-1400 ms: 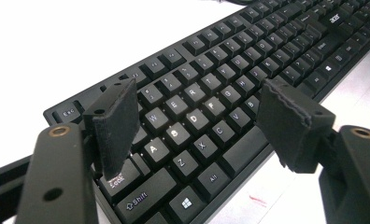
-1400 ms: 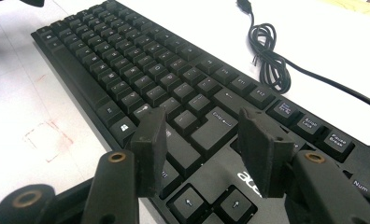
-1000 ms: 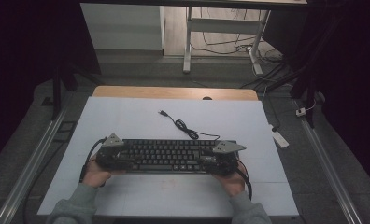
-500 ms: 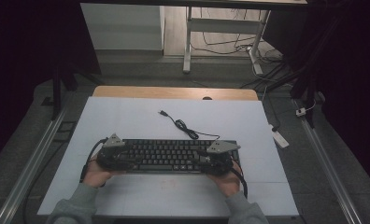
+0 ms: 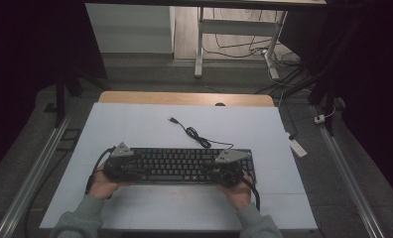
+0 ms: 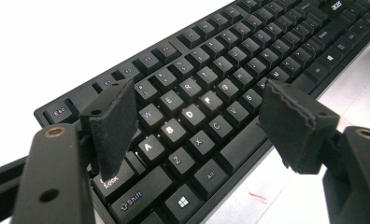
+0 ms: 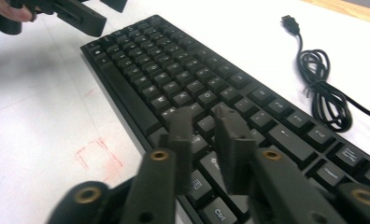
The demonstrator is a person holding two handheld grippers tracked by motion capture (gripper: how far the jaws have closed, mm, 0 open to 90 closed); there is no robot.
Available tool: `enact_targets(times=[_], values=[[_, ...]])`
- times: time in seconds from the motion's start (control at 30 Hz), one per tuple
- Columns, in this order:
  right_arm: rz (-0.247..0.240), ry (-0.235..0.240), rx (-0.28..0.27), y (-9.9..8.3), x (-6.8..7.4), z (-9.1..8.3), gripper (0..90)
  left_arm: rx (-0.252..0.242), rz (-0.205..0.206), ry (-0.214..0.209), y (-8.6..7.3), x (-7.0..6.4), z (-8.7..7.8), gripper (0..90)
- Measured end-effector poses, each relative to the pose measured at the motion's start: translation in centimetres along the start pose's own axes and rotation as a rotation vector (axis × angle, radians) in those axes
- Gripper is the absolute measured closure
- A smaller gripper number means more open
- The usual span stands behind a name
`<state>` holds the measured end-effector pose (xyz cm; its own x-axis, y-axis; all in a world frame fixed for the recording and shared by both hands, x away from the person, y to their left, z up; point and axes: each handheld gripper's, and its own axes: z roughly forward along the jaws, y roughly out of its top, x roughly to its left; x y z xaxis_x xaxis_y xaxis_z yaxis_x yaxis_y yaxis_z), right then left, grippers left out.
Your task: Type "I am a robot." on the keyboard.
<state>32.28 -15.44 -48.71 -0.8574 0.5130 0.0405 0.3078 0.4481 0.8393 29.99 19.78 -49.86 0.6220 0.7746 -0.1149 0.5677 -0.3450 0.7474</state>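
Hovering over both ends of black plastic keyboard (image 5: 184, 164), which lies flat along near edge of white desk (image 5: 135, 124), likely poised to press keys or take its ends.

- Left gripper (image 6: 197, 121): jaws spread wide, letter keys between and beneath, none gripped.
- Right gripper (image 7: 206, 140): jaws nearly closed, empty, above right-hand keys.
- Coiled black USB cable (image 7: 321, 91) beyond keyboard's far edge.

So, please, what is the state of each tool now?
Left tool: open, over the keyboard, holding nothing.
Right tool: nearly shut, holding nothing.
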Motion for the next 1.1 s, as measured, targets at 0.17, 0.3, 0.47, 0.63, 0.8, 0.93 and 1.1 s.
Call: enact_targets(times=[0.17, 0.3, 0.47, 0.63, 0.8, 0.93, 1.1], values=[[-0.006, 0.025, 0.004, 0.2, 0.2, 0.3, 89.4, 0.004, 0.003, -0.001, 0.0, 0.0, 0.0, 28.2], [-0.014, 0.034, 0.015, 0.4, 0.5, 0.7, 89.6, 0.002, 0.001, 0.000, 0.0, -0.1, 0.0, 28.1], [-0.021, 0.039, 0.022, 0.6, 0.7, 1.3, 89.6, 0.003, 0.003, 0.001, 0.0, -0.1, 0.0, 28.1], [-0.025, 0.041, 0.038, 0.8, 1.0, 2.2, 89.5, 0.003, 0.005, 0.001, 0.0, 0.0, 0.0, 28.0], [-0.029, 0.052, 0.049, 1.1, 1.3, 3.5, 89.5, 0.003, 0.007, 0.000, 0.0, -0.1, 0.0, 27.9], [-0.035, 0.063, 0.065, 1.5, 1.8, 4.8, 89.5, 0.004, 0.008, -0.002, 0.0, -0.2, 0.1, 27.9], [-0.039, 0.075, 0.086, 2.0, 2.2, 6.3, 89.4, 0.005, 0.009, -0.003, 0.0, -0.2, 0.1, 27.8]])
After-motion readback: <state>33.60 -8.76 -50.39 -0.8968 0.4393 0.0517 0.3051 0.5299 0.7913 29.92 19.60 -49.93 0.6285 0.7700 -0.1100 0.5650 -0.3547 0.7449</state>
